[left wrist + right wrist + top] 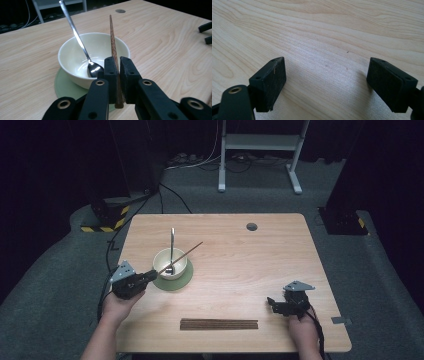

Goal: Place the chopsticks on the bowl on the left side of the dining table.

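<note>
Left gripper view: my left gripper (117, 75) pinches one chopstick (113, 42) by its end above the bowl (75, 53) at centre; it could pivot and slip. Right gripper (325, 82) gapes empty.

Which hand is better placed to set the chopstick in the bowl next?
Left, probably. The left gripper is already shut on the chopstick right beside the bowl, over the green coaster. The right gripper rests open on bare table, well off to the side.
</note>
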A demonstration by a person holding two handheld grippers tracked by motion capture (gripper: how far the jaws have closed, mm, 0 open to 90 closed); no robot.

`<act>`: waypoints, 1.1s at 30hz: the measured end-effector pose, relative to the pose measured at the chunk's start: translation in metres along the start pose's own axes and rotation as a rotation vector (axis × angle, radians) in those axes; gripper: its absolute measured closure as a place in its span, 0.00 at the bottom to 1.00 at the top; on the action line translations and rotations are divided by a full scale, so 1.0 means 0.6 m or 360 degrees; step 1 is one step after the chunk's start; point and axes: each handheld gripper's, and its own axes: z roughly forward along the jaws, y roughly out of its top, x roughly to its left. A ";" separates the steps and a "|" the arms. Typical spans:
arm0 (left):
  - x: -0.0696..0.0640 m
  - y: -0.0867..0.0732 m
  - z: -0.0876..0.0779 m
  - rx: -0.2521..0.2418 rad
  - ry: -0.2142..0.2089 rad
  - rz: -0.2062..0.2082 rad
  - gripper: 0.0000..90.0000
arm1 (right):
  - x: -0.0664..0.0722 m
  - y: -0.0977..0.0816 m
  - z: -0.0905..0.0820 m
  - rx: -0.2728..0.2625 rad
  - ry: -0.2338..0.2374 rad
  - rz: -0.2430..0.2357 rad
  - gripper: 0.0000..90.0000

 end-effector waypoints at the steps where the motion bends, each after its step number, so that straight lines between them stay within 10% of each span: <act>1: 0.002 0.000 0.002 0.0017 0.0000 -0.0018 0.93 | 0.000 0.000 0.000 0.0000 0.0000 0.0001 0.18; 33: 0.035 -0.018 0.023 0.0143 0.0012 0.0028 0.93 | 0.002 0.000 0.000 0.0002 0.0003 0.0010 0.18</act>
